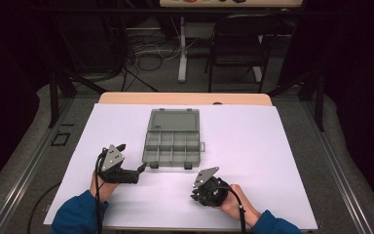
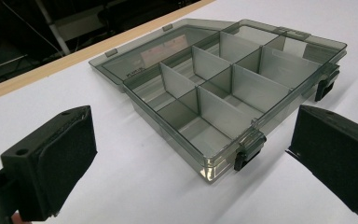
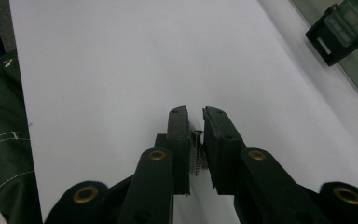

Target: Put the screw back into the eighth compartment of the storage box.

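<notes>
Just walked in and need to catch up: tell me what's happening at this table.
A person sits at a white-covered table with tongs in each hand. The right tongs are nearly closed around a small screw that stands between the pads; whether they pinch it is not clear. The left tongs are wide open, empty, facing an open grey compartment box whose lid lies flat behind it. The compartments look empty.

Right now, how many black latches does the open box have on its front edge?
2. The near latch hangs at the box corner closest in the left gripper view; the far latch is at that edge's other end. None seems hidden.
</notes>
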`<action>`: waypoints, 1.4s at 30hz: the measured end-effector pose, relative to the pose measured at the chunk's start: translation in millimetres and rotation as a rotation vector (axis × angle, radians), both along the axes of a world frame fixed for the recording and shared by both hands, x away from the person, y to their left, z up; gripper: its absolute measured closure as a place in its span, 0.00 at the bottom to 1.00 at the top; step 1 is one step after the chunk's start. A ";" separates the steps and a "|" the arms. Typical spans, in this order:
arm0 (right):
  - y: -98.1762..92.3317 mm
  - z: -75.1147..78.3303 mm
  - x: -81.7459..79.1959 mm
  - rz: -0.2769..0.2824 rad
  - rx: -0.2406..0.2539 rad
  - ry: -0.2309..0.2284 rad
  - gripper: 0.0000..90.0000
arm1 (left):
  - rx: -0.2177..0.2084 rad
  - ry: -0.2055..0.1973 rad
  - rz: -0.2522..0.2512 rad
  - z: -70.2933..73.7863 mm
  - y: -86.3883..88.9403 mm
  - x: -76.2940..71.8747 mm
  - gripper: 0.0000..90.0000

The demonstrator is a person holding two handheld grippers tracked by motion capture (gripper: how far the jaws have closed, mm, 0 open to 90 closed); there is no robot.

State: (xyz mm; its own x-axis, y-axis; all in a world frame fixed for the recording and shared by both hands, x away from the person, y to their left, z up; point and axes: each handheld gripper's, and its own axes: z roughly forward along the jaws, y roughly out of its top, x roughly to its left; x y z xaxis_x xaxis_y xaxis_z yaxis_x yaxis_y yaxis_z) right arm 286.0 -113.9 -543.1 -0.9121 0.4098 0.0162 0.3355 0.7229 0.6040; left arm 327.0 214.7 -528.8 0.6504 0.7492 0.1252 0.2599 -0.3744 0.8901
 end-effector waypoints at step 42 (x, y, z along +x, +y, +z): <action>-11.4 10.5 3.8 -0.044 0.025 -0.054 1.00 | -0.006 0.000 0.002 -0.2 0.3 -0.1 0.00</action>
State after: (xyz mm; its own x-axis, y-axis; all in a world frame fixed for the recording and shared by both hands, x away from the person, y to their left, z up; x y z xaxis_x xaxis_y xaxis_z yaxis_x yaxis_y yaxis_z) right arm 289.8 -125.3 -532.6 -0.8929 0.4497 -0.0218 0.3334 0.6928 0.6395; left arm 326.9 214.9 -529.0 0.6487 0.7515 0.1201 0.2612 -0.3681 0.8924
